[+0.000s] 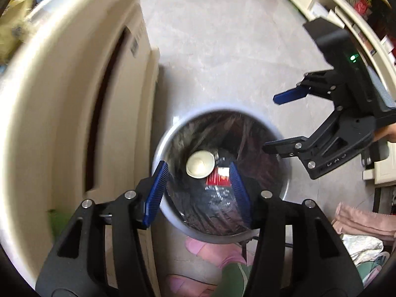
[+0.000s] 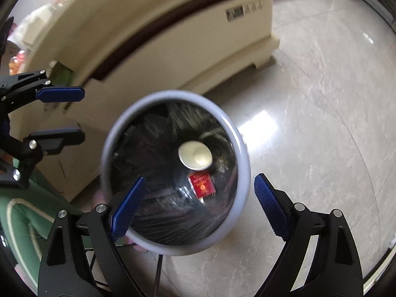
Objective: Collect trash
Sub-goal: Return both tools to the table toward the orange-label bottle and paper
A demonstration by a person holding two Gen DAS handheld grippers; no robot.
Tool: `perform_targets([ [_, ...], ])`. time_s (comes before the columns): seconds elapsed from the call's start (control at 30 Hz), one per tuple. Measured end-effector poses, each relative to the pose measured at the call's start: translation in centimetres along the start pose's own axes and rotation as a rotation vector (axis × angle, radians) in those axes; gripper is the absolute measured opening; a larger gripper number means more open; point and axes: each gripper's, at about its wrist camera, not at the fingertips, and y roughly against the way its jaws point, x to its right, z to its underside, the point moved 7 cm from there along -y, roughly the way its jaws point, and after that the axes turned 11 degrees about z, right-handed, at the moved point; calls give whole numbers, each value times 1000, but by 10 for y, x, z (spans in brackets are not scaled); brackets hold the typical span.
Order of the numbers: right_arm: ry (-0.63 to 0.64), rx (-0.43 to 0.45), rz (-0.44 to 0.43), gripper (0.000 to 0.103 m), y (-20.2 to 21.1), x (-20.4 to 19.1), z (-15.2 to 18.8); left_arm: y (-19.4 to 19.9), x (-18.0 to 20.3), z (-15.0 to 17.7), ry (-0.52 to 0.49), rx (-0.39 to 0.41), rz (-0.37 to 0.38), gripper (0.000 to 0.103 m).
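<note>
Left wrist view: we hold our left tool [image 1: 199, 188] open above the round trash bin [image 1: 284, 190], nothing between its blue pads. Below it, at the bottom of the bin's black liner, lie a paper cup [image 1: 200, 164] and a red packet [image 1: 217, 178], touching. Our right tool [image 2: 199, 208] is spread wide and empty over the same bin [image 2: 243, 170], beside a cream cabinet [image 2: 173, 37] on the marble floor [image 2: 309, 123].

bin rim [image 1: 284, 185] blurred, red packet [image 2: 201, 185] print unreadable
</note>
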Motion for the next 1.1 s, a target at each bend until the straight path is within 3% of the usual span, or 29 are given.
perform_targets([
  [0.13, 79, 97, -27, 88, 46, -20, -20, 62, -8, 1, 34, 125, 7, 51],
  [0.23, 154, 194, -64, 88, 89, -50, -47, 120, -26, 10, 69, 233, -56, 70],
  [0.37, 268, 319, -123, 88, 140, -110, -88, 202, -57, 44, 124, 357, -162, 78],
  [0.47, 344, 382, -176, 88, 167, -161, -115, 247, -82, 76, 164, 401, -261, 87],
  [0.63, 433, 432, -242, 88, 188, -239, -155, 287, -130, 134, 222, 400, -393, 96],
  [0.77, 465, 414, -276, 88, 181, -289, -184, 295, -164, 171, 252, 371, -395, 96],
  [0.93, 479, 380, -277, 88, 163, -334, -210, 293, -206, 189, 257, 338, -352, 96],
  [1.1, 458, 328, -264, 88, 145, -348, -233, 287, -229, 190, 238, 345, -230, 96],
])
